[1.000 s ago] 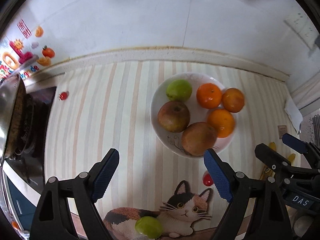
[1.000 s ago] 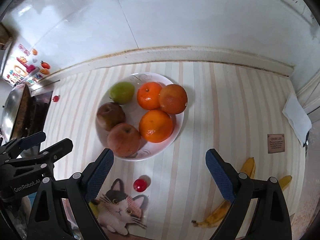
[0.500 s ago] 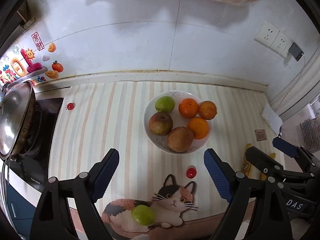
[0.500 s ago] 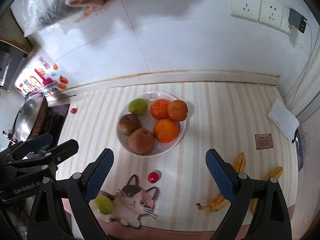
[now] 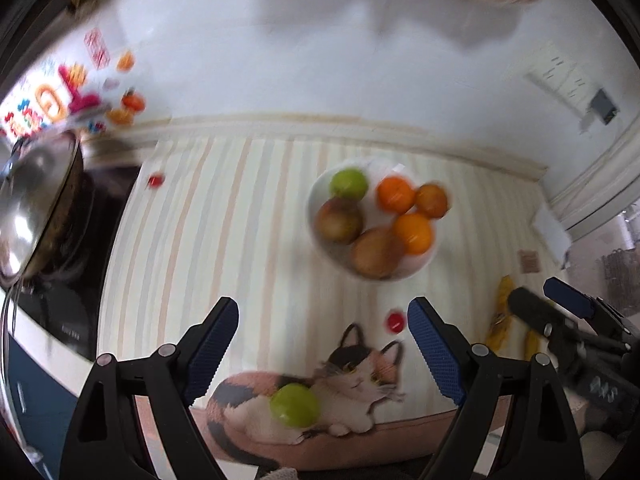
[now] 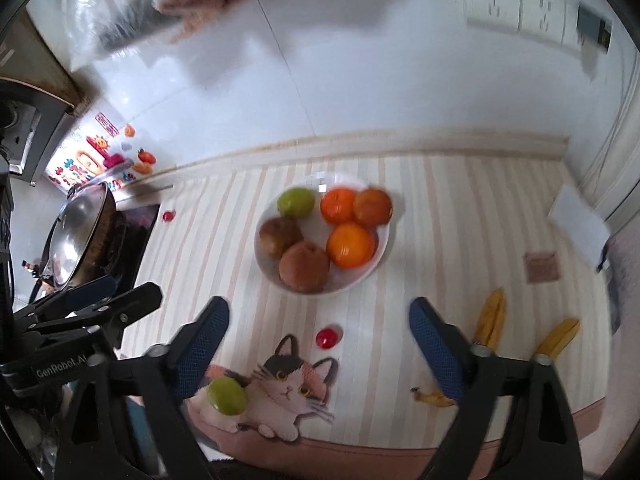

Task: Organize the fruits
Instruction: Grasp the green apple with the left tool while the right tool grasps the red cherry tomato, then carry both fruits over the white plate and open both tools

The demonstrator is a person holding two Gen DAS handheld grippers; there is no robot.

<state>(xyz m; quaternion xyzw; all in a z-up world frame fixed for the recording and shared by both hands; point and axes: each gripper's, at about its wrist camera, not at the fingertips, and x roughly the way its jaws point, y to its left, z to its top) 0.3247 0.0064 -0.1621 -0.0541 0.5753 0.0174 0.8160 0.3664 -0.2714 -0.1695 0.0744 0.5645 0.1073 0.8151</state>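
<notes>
A white plate (image 5: 416, 270) (image 6: 382, 248) on the striped mat holds a green apple (image 6: 296, 202), two brownish fruits and three oranges (image 6: 351, 245). A loose green fruit (image 5: 295, 405) (image 6: 227, 395) lies on the mat's cat picture near the front edge. A small red fruit (image 5: 395, 321) (image 6: 326, 337) sits between cat and plate. Two bananas (image 6: 490, 320) lie at the right. My left gripper (image 5: 322, 308) hangs open above the mat, empty. My right gripper (image 6: 319, 306) has its jaws closing with nothing between them.
A lidded pan (image 6: 80, 232) stands on the stove at the left, with a second small red fruit (image 6: 168, 216) beside it. A white folded sheet (image 6: 580, 220) and a brown card (image 6: 540, 266) lie at the right. Wall sockets (image 6: 516, 4) and a hanging bag are behind.
Both grippers have risen and drawn back from the plate, which now looks smaller. The loose green fruit, the bananas and more of the wall have come into view.
</notes>
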